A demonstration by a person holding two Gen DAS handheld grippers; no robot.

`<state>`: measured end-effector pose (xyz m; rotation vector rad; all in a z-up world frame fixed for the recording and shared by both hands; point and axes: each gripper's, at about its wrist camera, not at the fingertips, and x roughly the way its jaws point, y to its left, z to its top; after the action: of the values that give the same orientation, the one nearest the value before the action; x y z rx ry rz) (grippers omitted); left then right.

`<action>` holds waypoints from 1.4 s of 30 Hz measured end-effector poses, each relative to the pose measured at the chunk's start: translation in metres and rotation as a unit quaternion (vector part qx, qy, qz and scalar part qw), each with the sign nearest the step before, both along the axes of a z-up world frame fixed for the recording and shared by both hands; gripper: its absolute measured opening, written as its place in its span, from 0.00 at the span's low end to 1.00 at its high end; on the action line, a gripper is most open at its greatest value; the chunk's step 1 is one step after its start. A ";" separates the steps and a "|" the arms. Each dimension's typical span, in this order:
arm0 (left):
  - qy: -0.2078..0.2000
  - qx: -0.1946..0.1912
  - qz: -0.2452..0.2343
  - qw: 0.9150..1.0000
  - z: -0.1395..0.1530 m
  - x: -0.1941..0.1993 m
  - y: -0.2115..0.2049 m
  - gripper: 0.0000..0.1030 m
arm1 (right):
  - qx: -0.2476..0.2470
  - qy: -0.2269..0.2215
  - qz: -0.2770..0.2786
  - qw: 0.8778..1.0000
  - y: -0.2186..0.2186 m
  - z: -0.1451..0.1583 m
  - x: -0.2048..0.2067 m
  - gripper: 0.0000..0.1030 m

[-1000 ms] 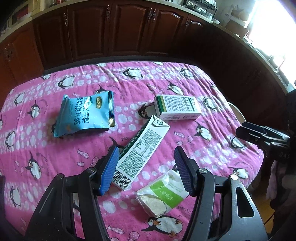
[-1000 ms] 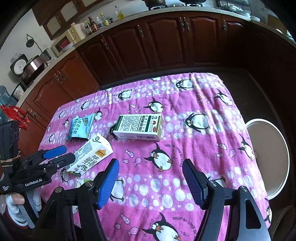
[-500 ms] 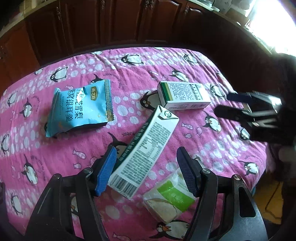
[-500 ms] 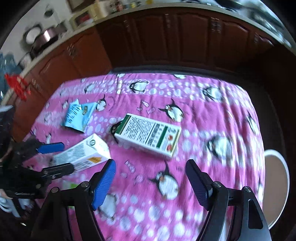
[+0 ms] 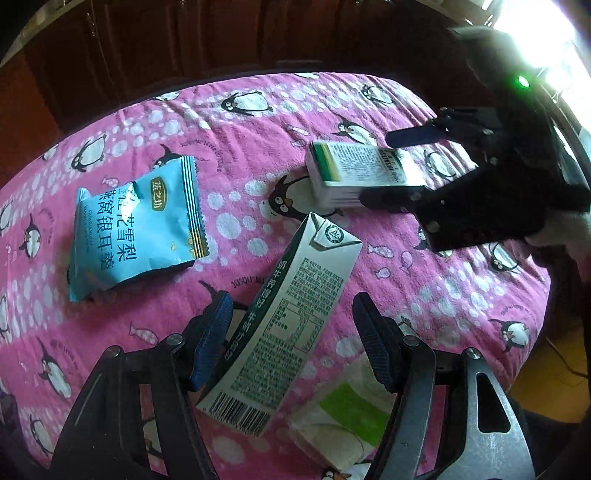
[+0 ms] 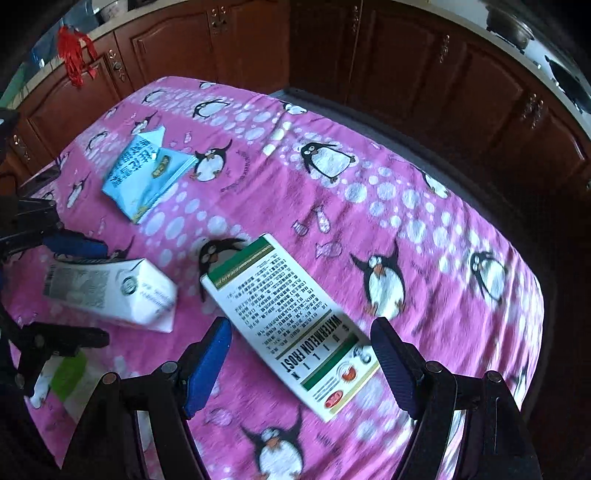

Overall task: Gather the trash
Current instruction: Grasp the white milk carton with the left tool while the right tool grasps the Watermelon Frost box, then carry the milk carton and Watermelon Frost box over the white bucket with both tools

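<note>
On the pink penguin tablecloth (image 5: 258, 122) lie several pieces of trash. My left gripper (image 5: 291, 332) is open, its fingers on either side of a white and green milk carton (image 5: 291, 317). A green and white wrapper (image 5: 343, 421) lies just under its right finger. A blue snack bag (image 5: 136, 225) lies to the left. My right gripper (image 6: 299, 354) is open around a white and green box (image 6: 291, 317) marked Watermelon Frost; it also shows in the left wrist view (image 5: 358, 173). The carton (image 6: 114, 291) and the bag (image 6: 147, 177) show in the right wrist view.
Dark wooden kitchen cabinets (image 6: 424, 62) run behind the table. The table's edge (image 6: 532, 258) drops off at the right in the right wrist view. Bright window light (image 5: 546, 33) glares at the top right of the left wrist view.
My right gripper has swung in over the white and green box, which now lies between its fingers. My left gripper has moved forward so the milk carton sits between its fingers.
</note>
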<state>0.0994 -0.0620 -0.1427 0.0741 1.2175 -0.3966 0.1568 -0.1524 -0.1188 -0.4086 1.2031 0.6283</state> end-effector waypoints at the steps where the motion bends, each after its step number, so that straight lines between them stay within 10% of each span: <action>1: 0.001 0.001 0.000 1.000 -0.001 0.000 0.000 0.64 | 0.004 0.006 -0.003 1.000 -0.001 -0.004 0.004 0.73; 15: 0.013 0.004 0.027 1.000 -0.011 0.008 -0.001 0.57 | 0.041 0.072 -0.131 0.988 -0.032 -0.007 -0.035 0.53; 26: 0.009 -0.003 0.032 0.999 -0.001 0.001 -0.001 0.44 | 0.083 0.031 -0.201 0.976 -0.035 -0.008 -0.048 0.50; 42: -0.051 -0.043 -0.015 0.998 0.062 -0.009 -0.062 0.38 | 0.165 -0.030 -0.293 0.941 -0.127 0.069 -0.108 0.50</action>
<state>0.0903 -0.1238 -0.0803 0.0377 1.0987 -0.4654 0.0484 -0.2796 -0.0496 0.2158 1.0635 0.2838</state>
